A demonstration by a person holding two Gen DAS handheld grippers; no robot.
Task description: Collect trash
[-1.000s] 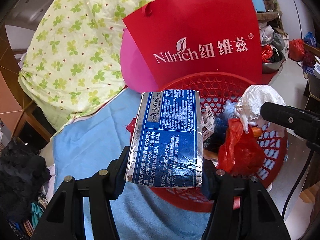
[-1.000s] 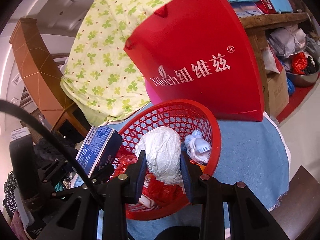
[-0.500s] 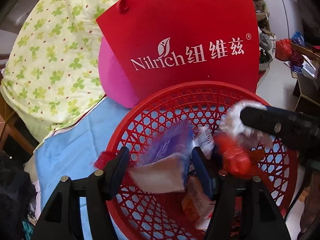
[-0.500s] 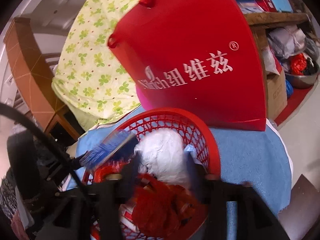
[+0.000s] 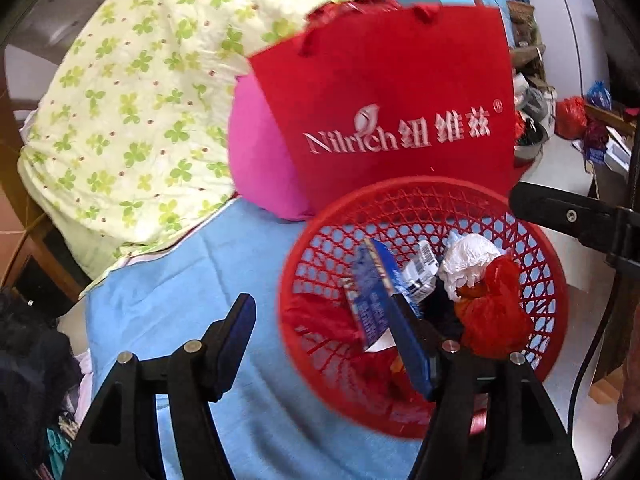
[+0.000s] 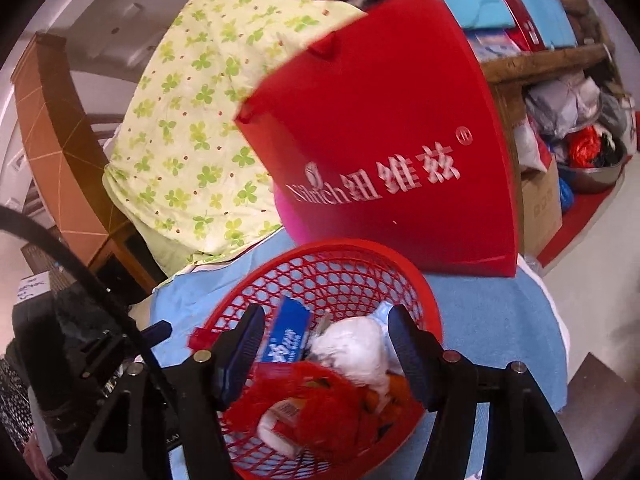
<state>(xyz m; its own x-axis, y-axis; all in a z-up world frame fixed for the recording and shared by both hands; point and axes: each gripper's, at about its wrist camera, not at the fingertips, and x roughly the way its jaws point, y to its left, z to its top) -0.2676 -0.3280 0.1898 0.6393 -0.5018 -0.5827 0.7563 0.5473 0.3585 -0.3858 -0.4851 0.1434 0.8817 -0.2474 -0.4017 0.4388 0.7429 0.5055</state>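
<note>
The left hand-held gripper [image 5: 332, 344] is hovering with jaws apart beside the red basket [image 5: 532, 236], gripping nothing. The right hand-held gripper [image 6: 326, 344] is gaping over it, empty. Inside, the blue box [image 5: 374, 300] is leaning beside white wrapping [image 6: 356, 346]; only the right view is showing a carton [image 6: 280, 420].

Left claw [image 5: 332, 344], jaws apart and empty, above the blue cloth [image 5: 200, 280] and the red basket [image 5: 400, 208]. In the basket: blue box [image 5: 372, 292] tilted on edge, white wad [image 5: 468, 260], red bag [image 5: 496, 312]. Red gift bag [image 5: 400, 100] stands behind.
</note>
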